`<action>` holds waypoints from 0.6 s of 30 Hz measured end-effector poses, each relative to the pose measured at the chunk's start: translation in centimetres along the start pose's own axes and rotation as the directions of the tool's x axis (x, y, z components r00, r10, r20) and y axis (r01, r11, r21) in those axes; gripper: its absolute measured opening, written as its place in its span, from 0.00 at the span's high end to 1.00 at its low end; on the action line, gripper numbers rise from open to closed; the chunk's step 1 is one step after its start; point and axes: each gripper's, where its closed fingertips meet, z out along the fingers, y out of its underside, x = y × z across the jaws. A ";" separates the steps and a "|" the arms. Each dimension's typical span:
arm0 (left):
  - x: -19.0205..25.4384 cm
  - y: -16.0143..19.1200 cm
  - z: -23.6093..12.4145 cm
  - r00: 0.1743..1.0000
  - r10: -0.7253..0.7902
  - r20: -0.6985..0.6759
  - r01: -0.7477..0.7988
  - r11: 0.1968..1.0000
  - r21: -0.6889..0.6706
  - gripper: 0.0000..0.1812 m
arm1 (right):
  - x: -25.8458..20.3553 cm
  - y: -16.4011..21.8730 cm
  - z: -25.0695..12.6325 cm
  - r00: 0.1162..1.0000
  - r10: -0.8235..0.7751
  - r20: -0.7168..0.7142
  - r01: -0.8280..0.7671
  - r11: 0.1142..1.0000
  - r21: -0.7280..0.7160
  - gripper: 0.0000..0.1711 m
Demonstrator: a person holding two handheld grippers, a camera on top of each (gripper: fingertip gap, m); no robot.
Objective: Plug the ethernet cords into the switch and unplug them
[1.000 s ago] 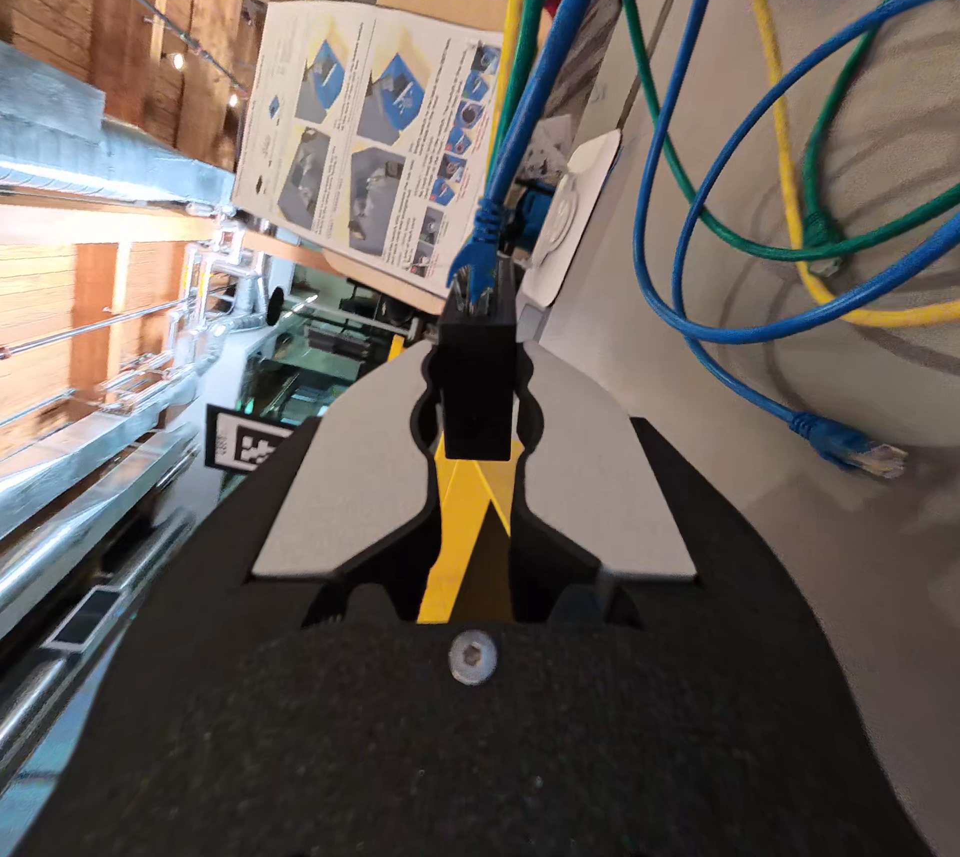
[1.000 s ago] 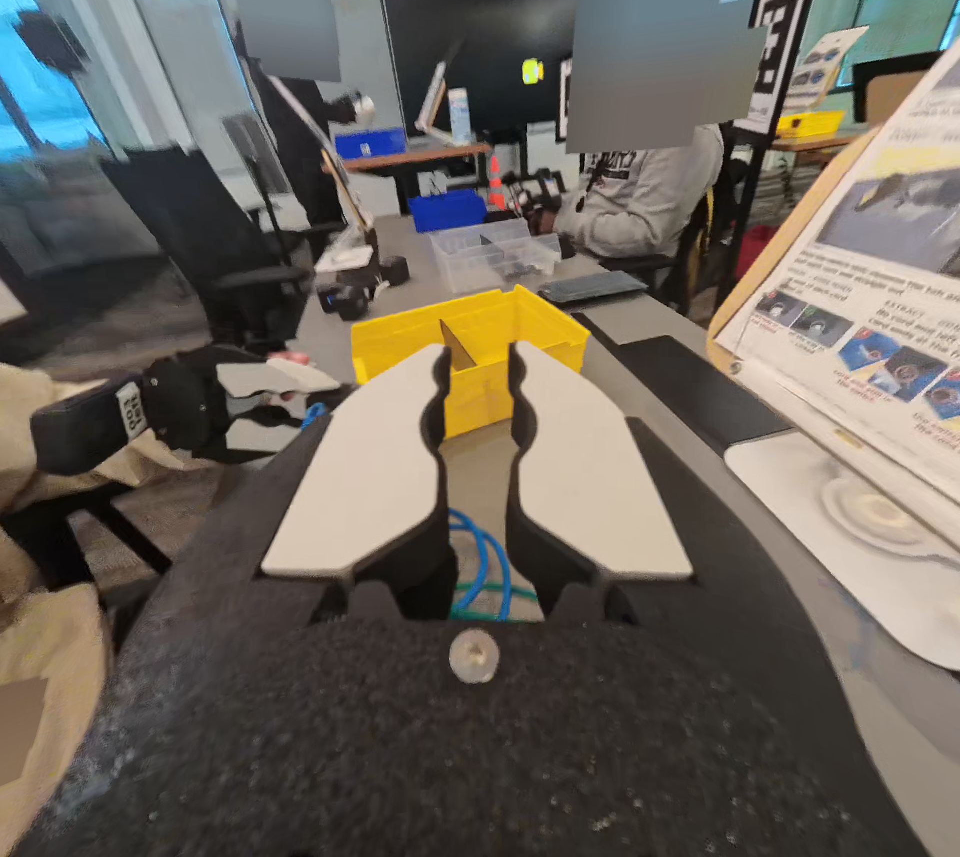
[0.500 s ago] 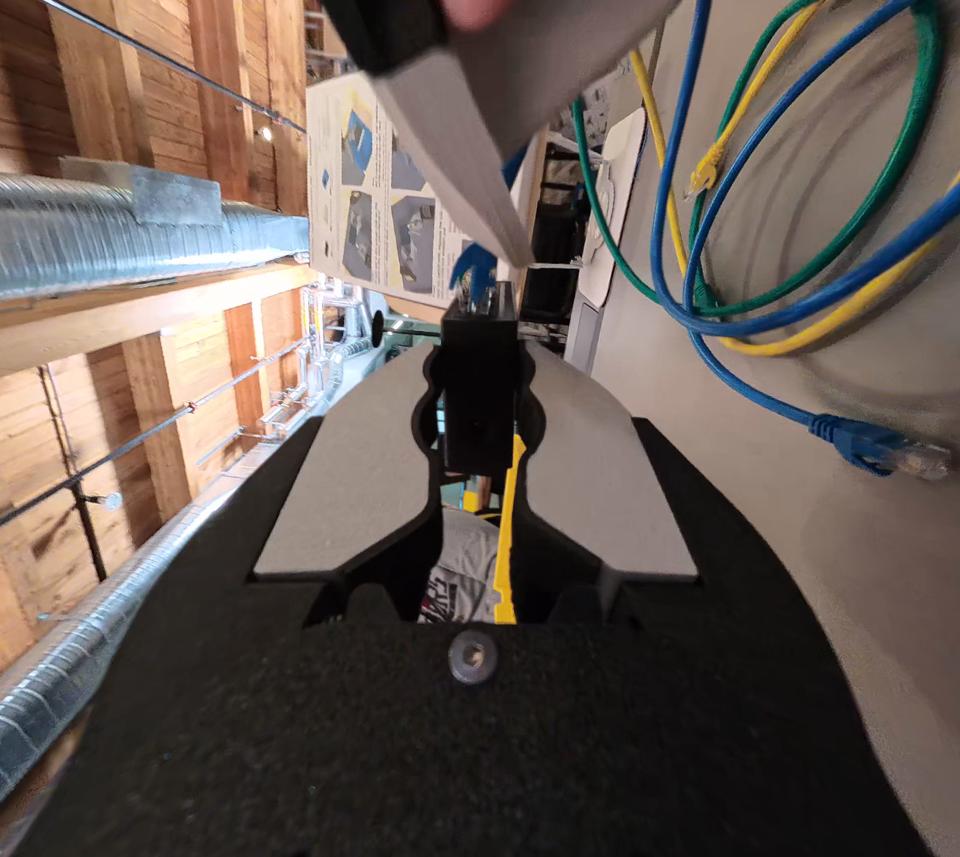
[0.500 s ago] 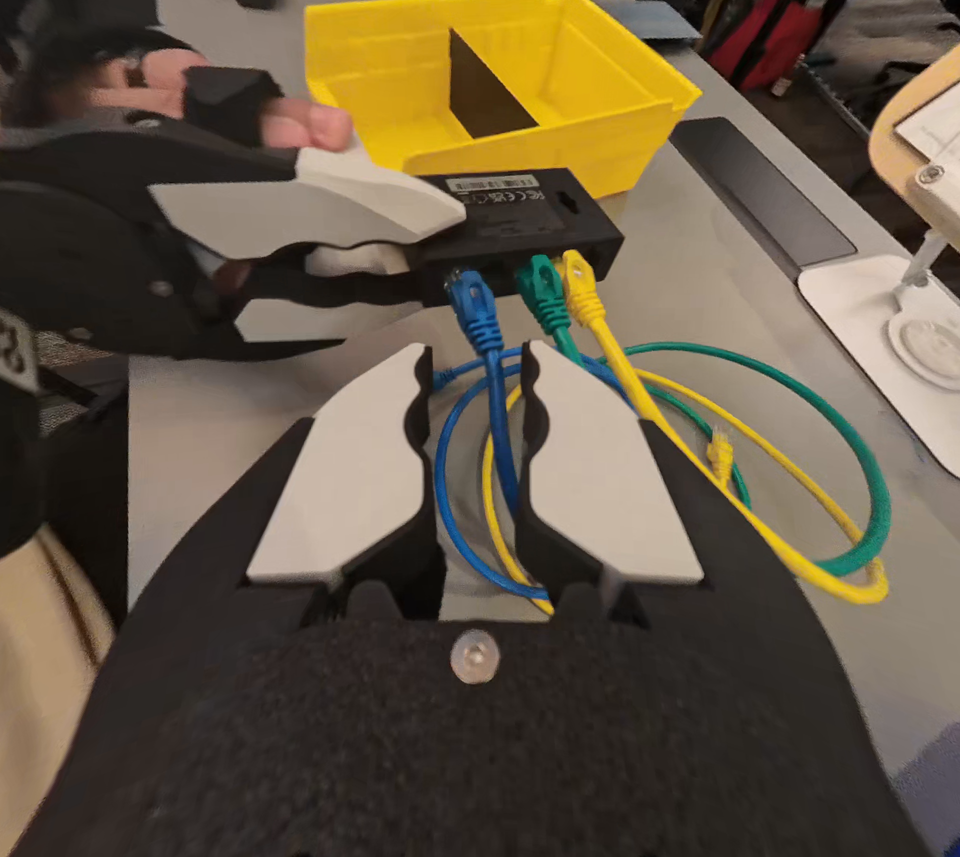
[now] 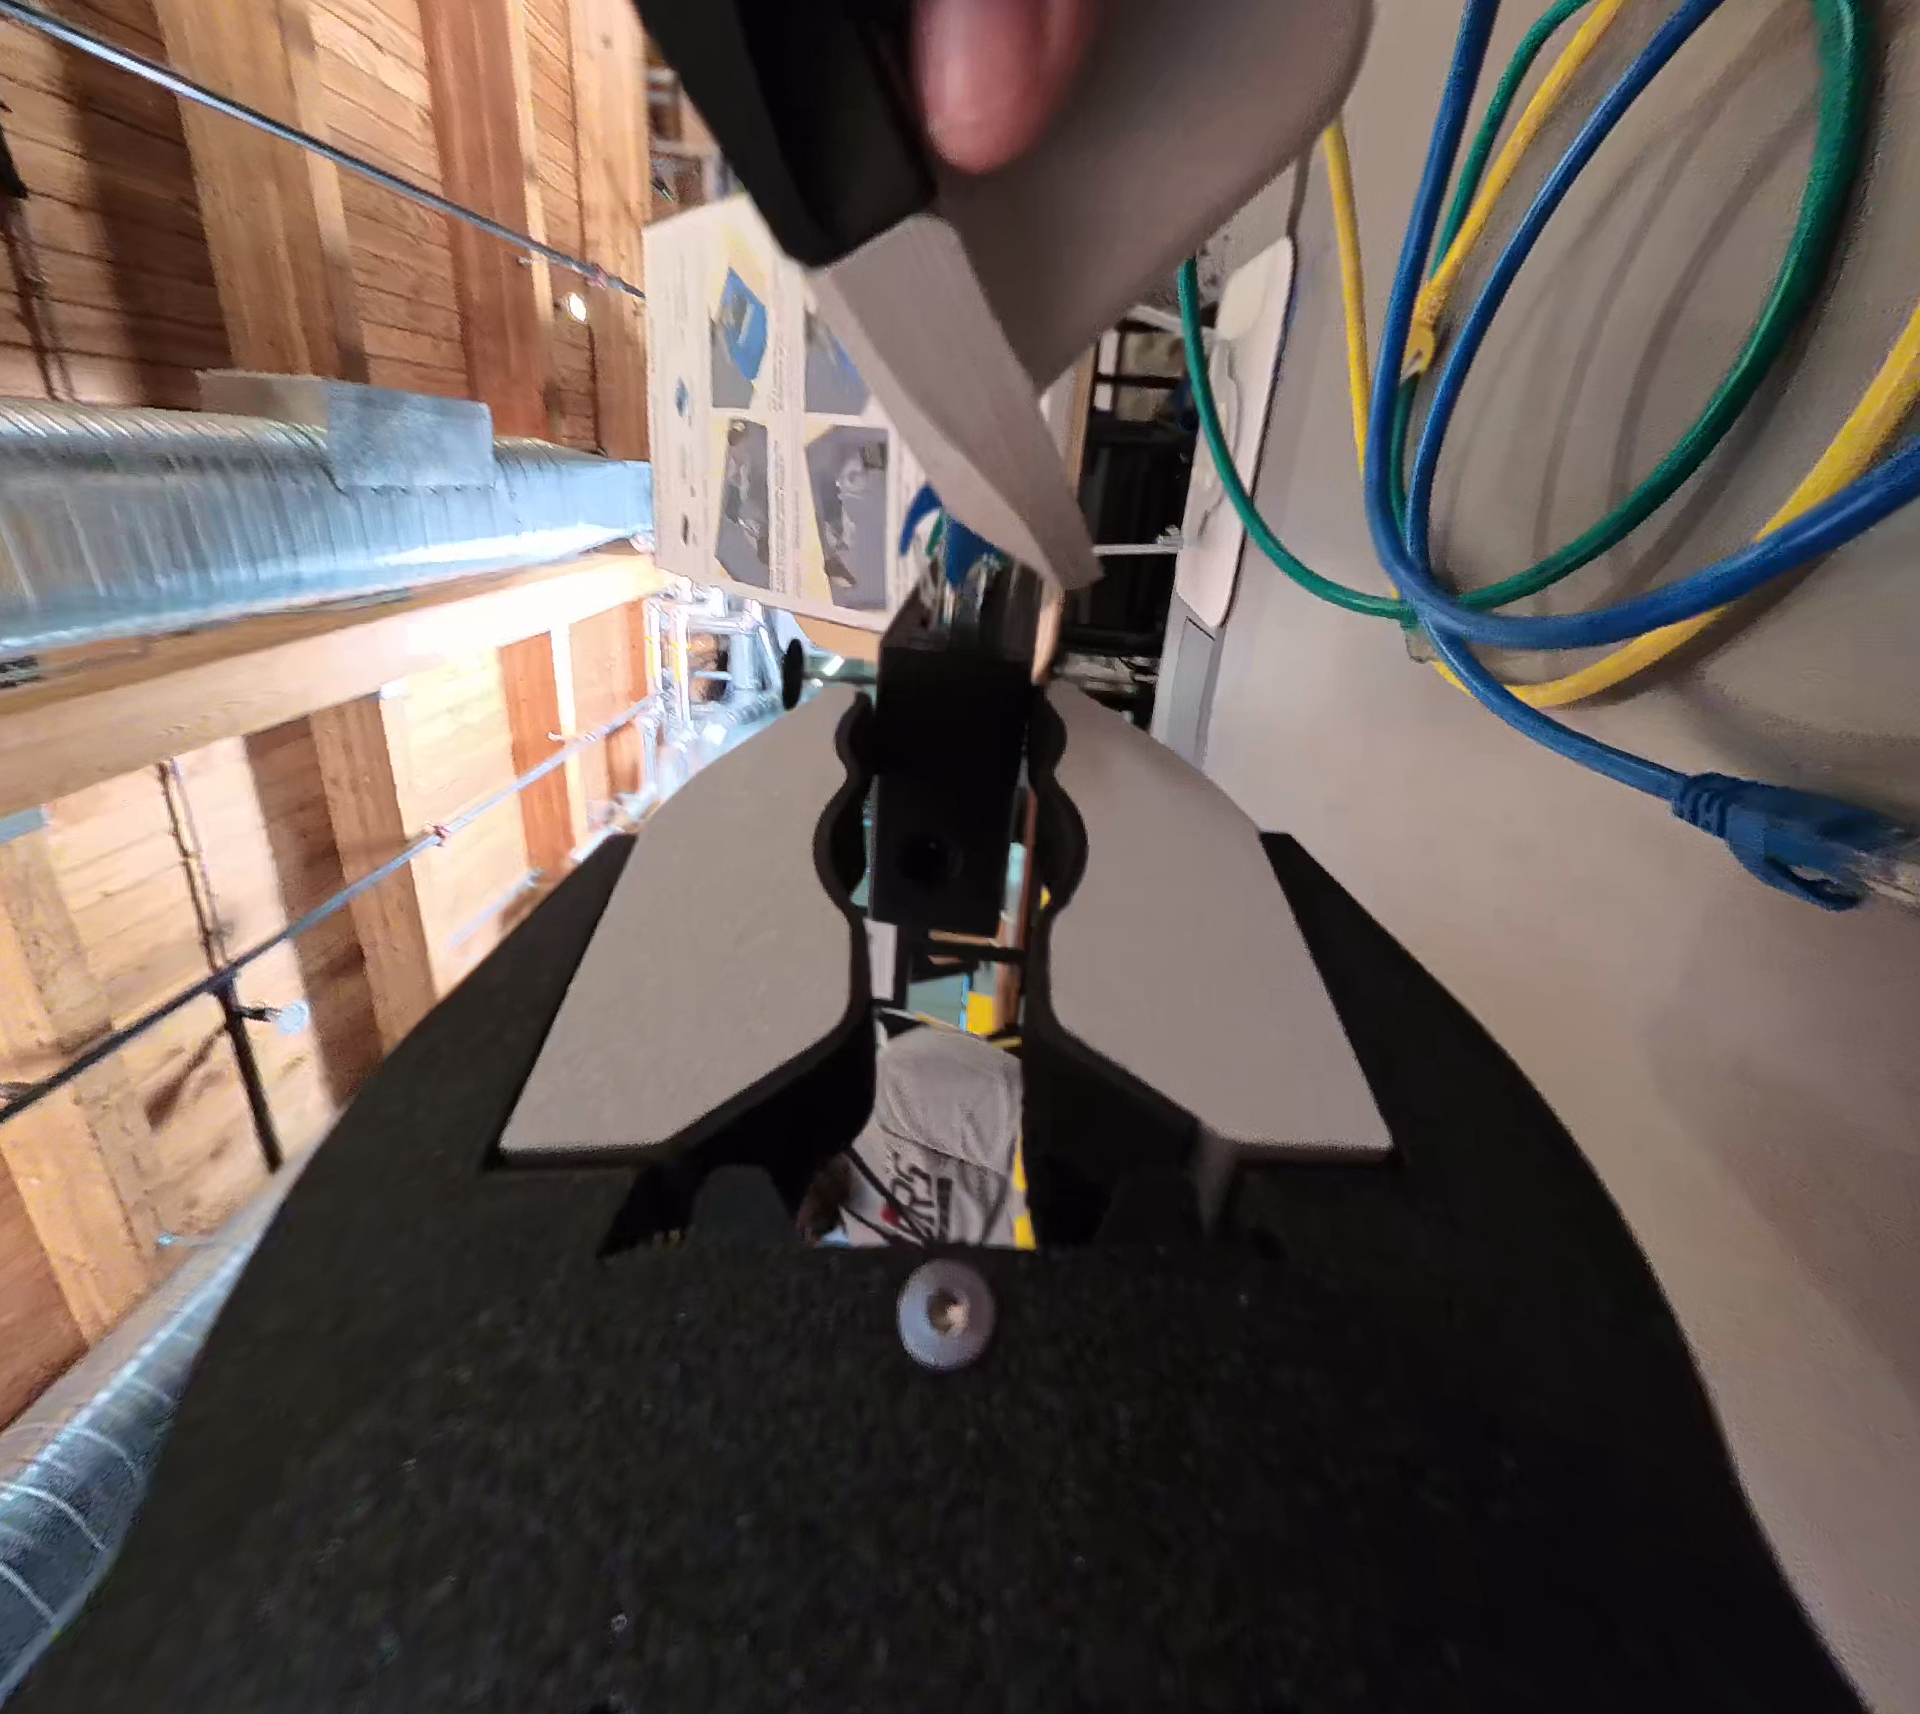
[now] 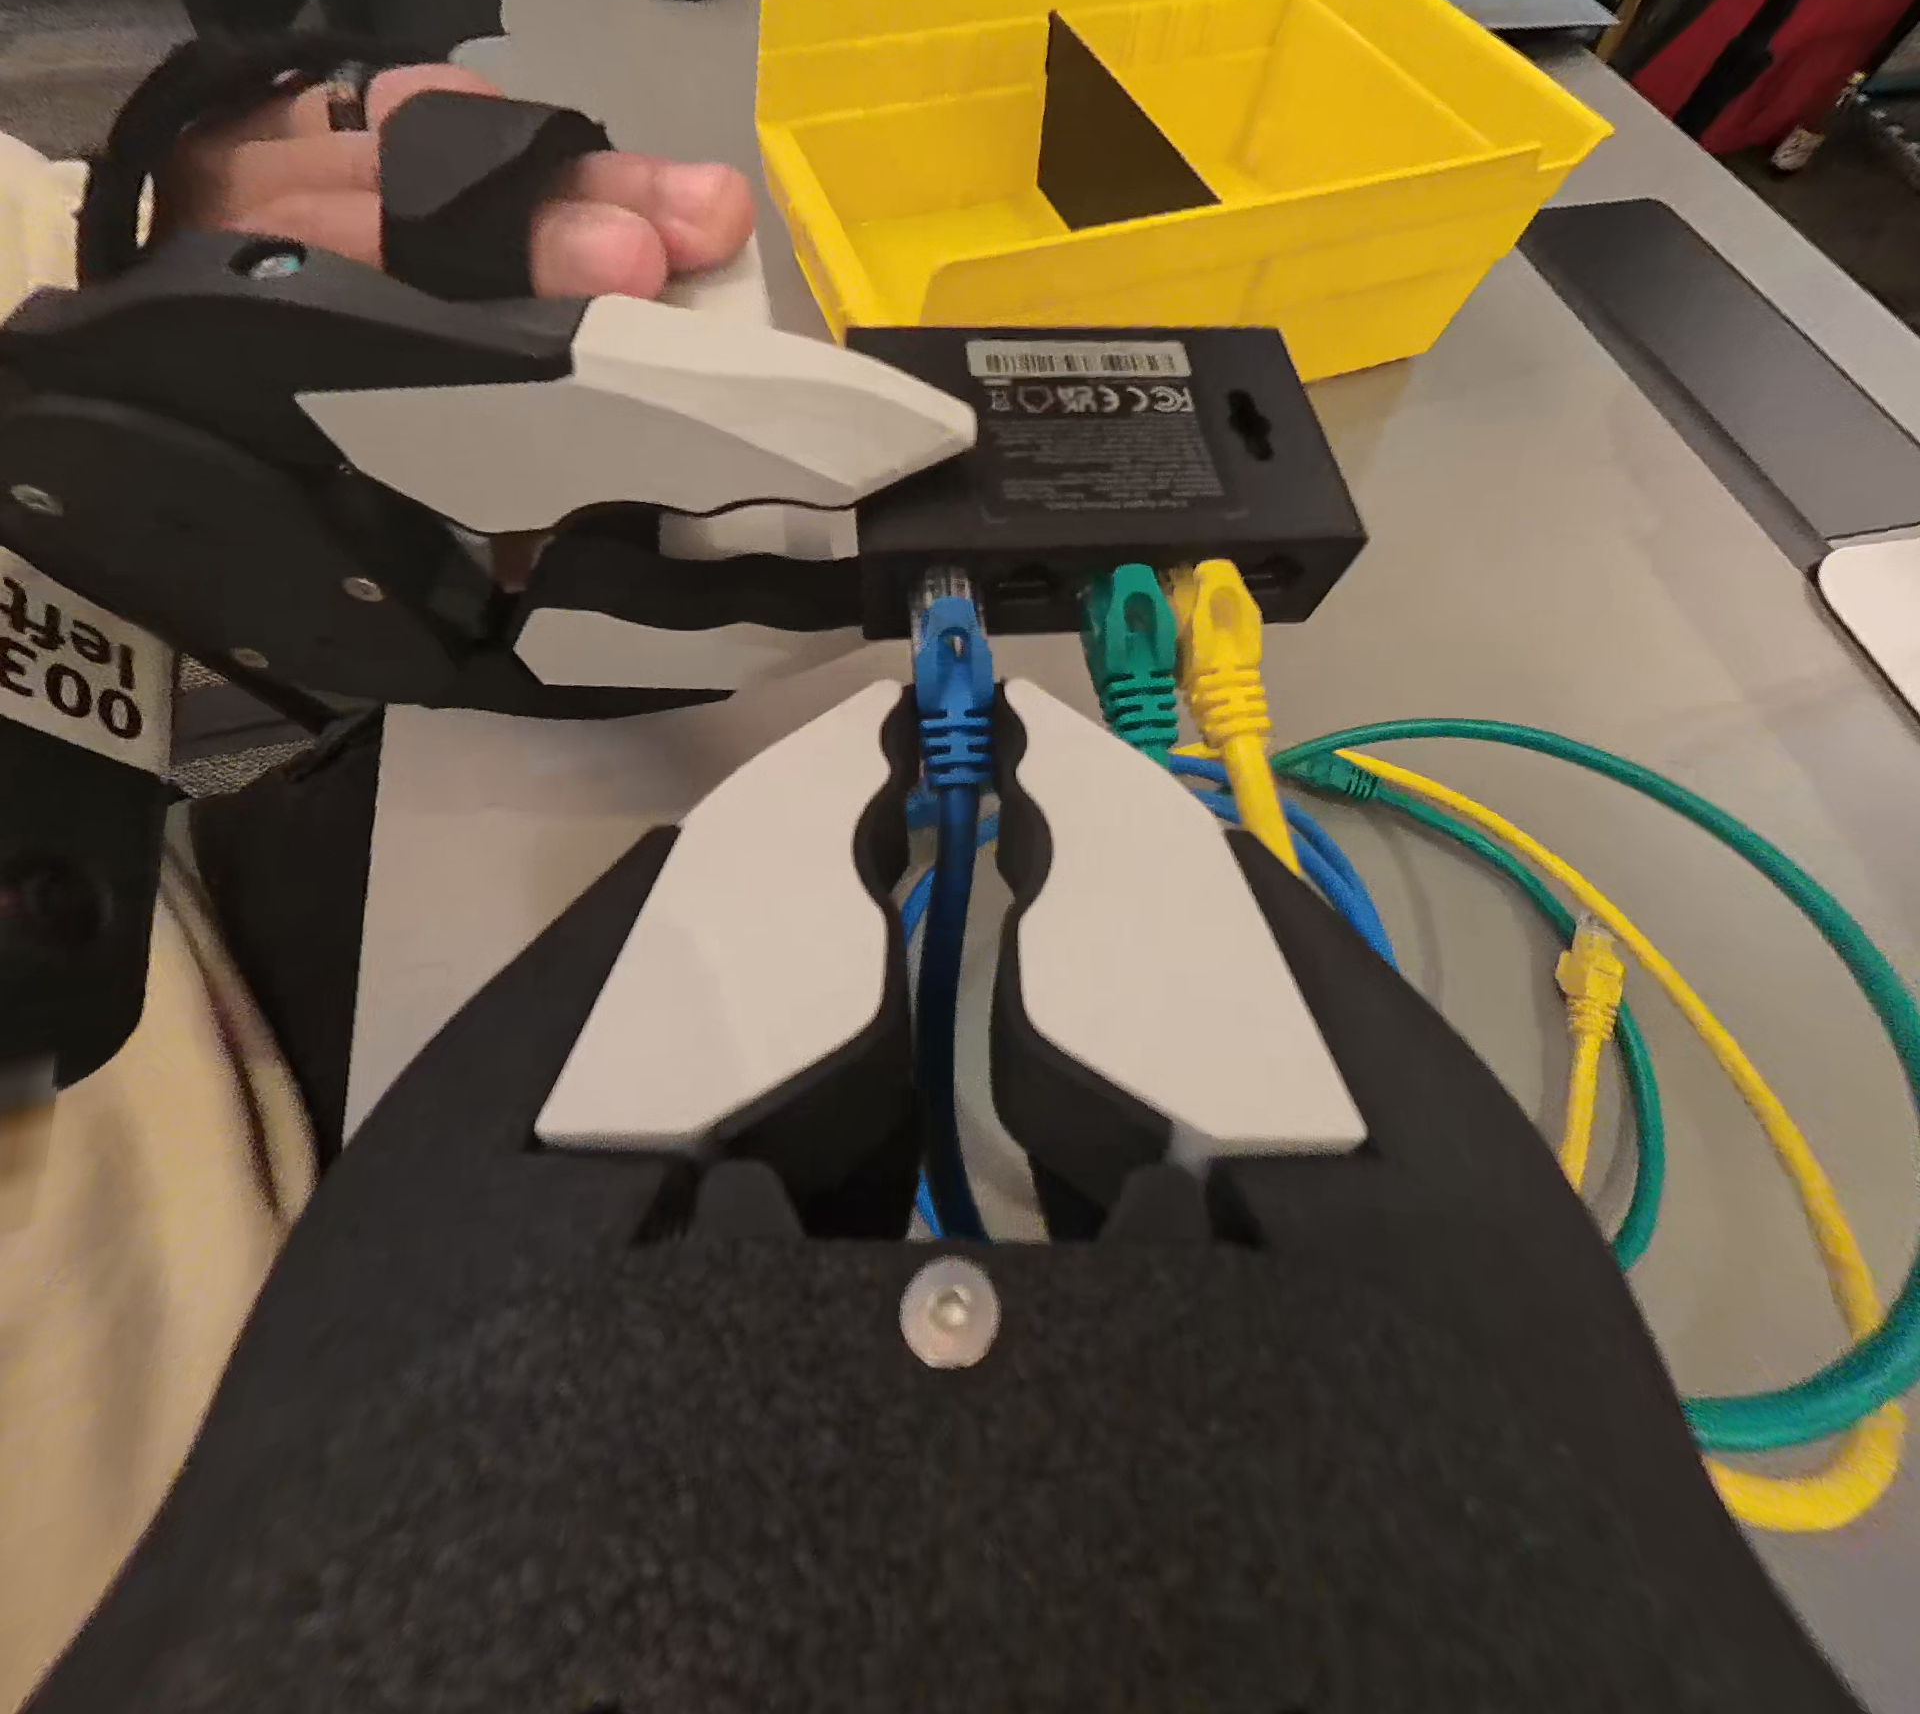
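My left gripper is shut on the end of the black switch and holds it above the grey table; the switch also shows in the right wrist view. Blue, green and yellow ethernet plugs sit in its front ports. My right gripper is shut on the boot of the blue plug, whose clear tip shows at the port. One of its fingers fills the top of the left wrist view. The left gripper shows there too, clamped on the switch's left end.
A yellow divided bin stands just behind the switch. Blue, green and yellow cord loops lie on the table to the right, with a loose yellow plug. A loose blue plug lies near the left gripper. A poster board stands farther off.
My right gripper swung down from facing the room, moved up to the switch and closed around the blue plug. The left gripper kept hold of the switch.
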 end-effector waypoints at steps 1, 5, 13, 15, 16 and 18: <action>0.2 0.3 0.2 1.000 -0.015 -0.018 0.015 1.000 -0.020 0.85 | 0.2 0.2 0.0 1.000 -0.001 -0.010 0.001 1.000 -0.015 0.93; 1.4 1.5 1.0 0.996 -0.025 -0.086 0.019 0.997 -0.071 0.84 | 0.1 0.3 -0.2 1.000 -0.006 -0.015 0.006 1.000 -0.023 0.93; 5.4 2.4 0.2 0.965 -0.064 -0.255 0.047 0.996 -0.075 1.00 | 1.4 2.9 0.0 0.998 0.059 -0.012 -0.060 0.992 -0.108 0.93; 6.9 2.8 -0.6 0.922 -0.158 -0.353 0.132 0.987 -0.095 1.00 | 1.8 3.6 -0.4 0.997 0.068 -0.019 -0.070 0.990 -0.119 0.93; 7.6 2.8 -1.1 0.890 -0.216 -0.401 0.187 0.976 -0.109 1.00 | 1.8 4.0 -0.6 0.997 0.070 -0.013 -0.071 0.989 -0.132 0.93; 8.4 3.0 -1.7 0.843 -0.296 -0.450 0.262 0.955 -0.136 0.93 | 1.5 4.7 -1.1 0.996 0.086 0.010 -0.084 0.984 -0.155 0.93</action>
